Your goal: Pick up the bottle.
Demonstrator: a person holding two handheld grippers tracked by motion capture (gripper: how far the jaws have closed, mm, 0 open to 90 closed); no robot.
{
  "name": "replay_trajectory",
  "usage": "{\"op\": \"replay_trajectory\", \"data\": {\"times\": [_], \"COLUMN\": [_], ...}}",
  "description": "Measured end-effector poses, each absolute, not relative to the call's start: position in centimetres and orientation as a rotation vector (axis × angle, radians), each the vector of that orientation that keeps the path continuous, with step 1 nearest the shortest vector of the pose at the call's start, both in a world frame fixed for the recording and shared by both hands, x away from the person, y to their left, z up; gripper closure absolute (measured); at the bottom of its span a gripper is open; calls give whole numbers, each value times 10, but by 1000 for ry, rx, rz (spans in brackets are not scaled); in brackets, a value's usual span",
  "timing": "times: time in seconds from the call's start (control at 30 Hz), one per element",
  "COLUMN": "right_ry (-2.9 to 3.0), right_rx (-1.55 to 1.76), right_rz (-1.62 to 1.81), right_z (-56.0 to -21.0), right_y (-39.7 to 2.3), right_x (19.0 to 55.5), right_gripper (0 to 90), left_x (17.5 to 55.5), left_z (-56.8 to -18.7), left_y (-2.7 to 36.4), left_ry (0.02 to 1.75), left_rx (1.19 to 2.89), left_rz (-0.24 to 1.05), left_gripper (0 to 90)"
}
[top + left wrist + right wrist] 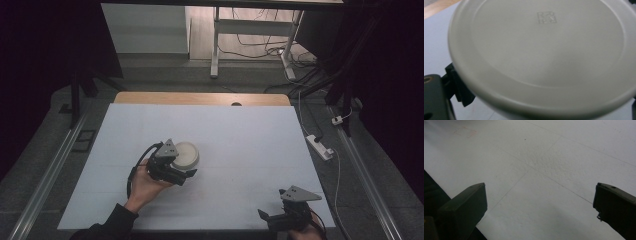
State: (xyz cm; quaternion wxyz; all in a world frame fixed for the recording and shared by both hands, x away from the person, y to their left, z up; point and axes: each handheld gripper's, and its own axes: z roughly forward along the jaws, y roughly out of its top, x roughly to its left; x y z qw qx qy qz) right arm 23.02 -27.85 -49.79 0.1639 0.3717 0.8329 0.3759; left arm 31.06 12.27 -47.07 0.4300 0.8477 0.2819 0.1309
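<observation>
A round white lidded container (pixel 186 154) stands left of the middle of the white table top (pixel 240 135). My left gripper (pixel 184 175) reaches it from the near side, one jaw on each side of it, shut on it. In the left gripper view the lid (pixel 544 42) is very close, with a small square mark embossed on it and a black fingertip (pixel 456 85) against its left rim. My right gripper (pixel 274 218) rests at the front right edge of the table. It stands open (pixel 539 202) over bare white surface.
A wooden strip (pixel 200 98) borders the table's far edge. Beyond it stand a desk frame (pixel 216 45) and loose cables on the floor. A white power strip (pixel 320 146) lies on the floor to the right. Metal rails (pixel 45 180) run along both sides.
</observation>
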Motion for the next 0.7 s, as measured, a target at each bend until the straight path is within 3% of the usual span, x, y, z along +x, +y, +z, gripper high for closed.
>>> {"op": "replay_trajectory", "data": {"times": [0.7], "right_ry": [2370], "right_rx": [1058], "right_rz": [1076], "right_z": [-498], "right_y": [-279], "right_x": [229], "right_gripper": [0], "left_x": [291], "left_z": [-466], "left_y": [100], "left_ry": [597], "left_rx": [2149], "left_rz": [293], "left_gripper": [68]}}
